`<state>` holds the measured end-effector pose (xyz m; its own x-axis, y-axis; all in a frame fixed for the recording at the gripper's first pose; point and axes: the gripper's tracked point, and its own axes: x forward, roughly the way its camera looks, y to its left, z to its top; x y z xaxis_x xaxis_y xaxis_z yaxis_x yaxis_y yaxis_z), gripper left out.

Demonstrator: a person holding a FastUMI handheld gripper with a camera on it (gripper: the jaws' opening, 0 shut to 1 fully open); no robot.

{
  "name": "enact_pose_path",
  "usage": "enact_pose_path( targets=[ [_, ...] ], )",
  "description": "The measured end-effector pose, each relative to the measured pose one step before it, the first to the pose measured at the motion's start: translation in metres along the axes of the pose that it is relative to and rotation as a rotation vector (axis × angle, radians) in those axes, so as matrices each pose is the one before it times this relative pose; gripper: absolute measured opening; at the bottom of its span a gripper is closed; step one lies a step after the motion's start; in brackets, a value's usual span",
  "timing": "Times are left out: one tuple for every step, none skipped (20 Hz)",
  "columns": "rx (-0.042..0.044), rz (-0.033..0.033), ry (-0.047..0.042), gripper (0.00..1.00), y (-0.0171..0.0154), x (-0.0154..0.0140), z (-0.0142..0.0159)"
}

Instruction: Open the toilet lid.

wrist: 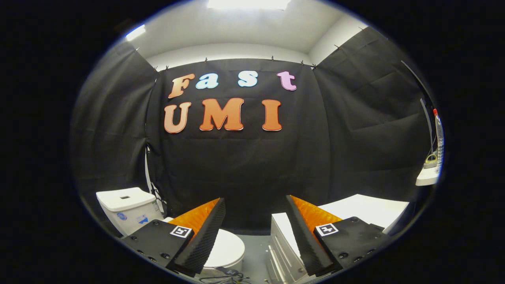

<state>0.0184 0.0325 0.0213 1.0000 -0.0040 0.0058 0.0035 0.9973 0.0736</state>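
Observation:
A white toilet stands low at the left, its tank point(125, 207) against the cloth wall. Its white lid point(227, 249) lies flat and shut over the bowl, partly hidden behind my left finger. My gripper point(255, 206) is held well above and short of the toilet, open wide, with nothing between its fingers. The lid sits below and just beyond the left fingertip.
A white cabinet point(281, 240) with drawer handles stands right of the toilet, under my right finger, with a white top point(367, 211) beyond it. A small white shelf point(428, 176) with a bottle hangs on the right wall. Black cables point(225, 276) lie on the grey floor by the bowl.

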Motion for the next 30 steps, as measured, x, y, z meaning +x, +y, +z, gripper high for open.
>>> enact_pose_path(
  targets=[
    [0.01662, -0.00533, -0.00438, 0.98, 0.00211, 0.00406, -0.00054],
    [0.02598, -0.00403, -0.00778, 0.98, 0.00377, 0.00204, -0.00075],
    [0.03379, -0.00789, -0.0037, 0.98, 0.00222, 0.00192, -0.00498],
    [0.04541, -0.00647, 0.00876, 0.98, 0.00169, 0.00245, -0.01152],
    [0.04699, 0.00207, 0.01464, 0.98, 0.00271, 0.00008, -0.01573],
    [0.04786, -0.00339, 0.01408, 0.98, 0.00085, 0.00114, -0.01453],
    [0.02814, -0.01184, 0.04125, 0.98, -0.00325, -0.00094, -0.02088],
    [0.00488, -0.01914, 0.03806, 0.98, -0.00584, -0.00019, -0.01655],
    [-0.00358, -0.02344, 0.0162, 0.98, -0.00786, 0.00483, -0.01557],
    [0.00438, -0.01574, 0.02234, 0.98, -0.00363, 0.0038, -0.0184],
    [0.01374, -0.008, 0.01935, 0.98, -0.00226, 0.00105, -0.0111],
    [0.01491, -0.00579, 0.0237, 0.98, 0.00009, -0.00154, -0.0083],
    [0.01252, -0.00498, 0.01856, 0.98, 0.00089, 0.00194, -0.00868],
    [0.00576, -0.00362, 0.0222, 0.98, 0.00201, 0.00278, -0.00983],
    [-0.00131, 0.00141, 0.01523, 0.98, 0.00377, 0.00402, -0.00643],
    [-0.0026, 0.00028, 0.00117, 0.98, 0.00383, 0.00432, -0.00284],
    [-0.00226, 0.0006, -0.00382, 0.98, 0.00338, 0.00418, -0.00197],
    [0.00183, 0.00489, 0.00234, 0.98, 0.0033, 0.00391, -0.00463],
    [0.00656, 0.008, 0.00815, 0.98, 0.00284, 0.00337, -0.00744],
    [0.00431, 0.00792, 0.01151, 0.98, 0.00192, 0.00221, -0.00769],
    [-0.00316, 0.00115, 0.01083, 0.98, -0.00051, 0.00169, -0.00813],
    [-0.00714, -0.00387, 0.00115, 0.98, -0.00368, 0.00117, -0.00709],
    [-0.00693, -0.00984, 0.00137, 0.98, -0.00677, -0.00055, -0.00788],
    [-0.00216, -0.01549, 0.00701, 0.98, -0.00933, 0.00063, -0.01011],
    [0.00127, -0.0291, 0.01996, 0.98, -0.01352, -0.00014, -0.01064],
    [0.00966, -0.02674, 0.02744, 0.98, -0.01361, -0.00023, -0.0122],
    [0.02364, -0.02089, 0.02333, 0.98, -0.0139, 0.00225, -0.01063],
    [0.03733, -0.00599, 0.00563, 0.98, -0.00899, 0.00653, -0.00355],
    [0.03994, -0.00187, -0.01209, 0.99, -0.00635, 0.00622, 0.00078],
    [0.03466, -0.00252, 0.02136, 0.99, -0.00725, 0.00262, -0.00433]
  ],
)
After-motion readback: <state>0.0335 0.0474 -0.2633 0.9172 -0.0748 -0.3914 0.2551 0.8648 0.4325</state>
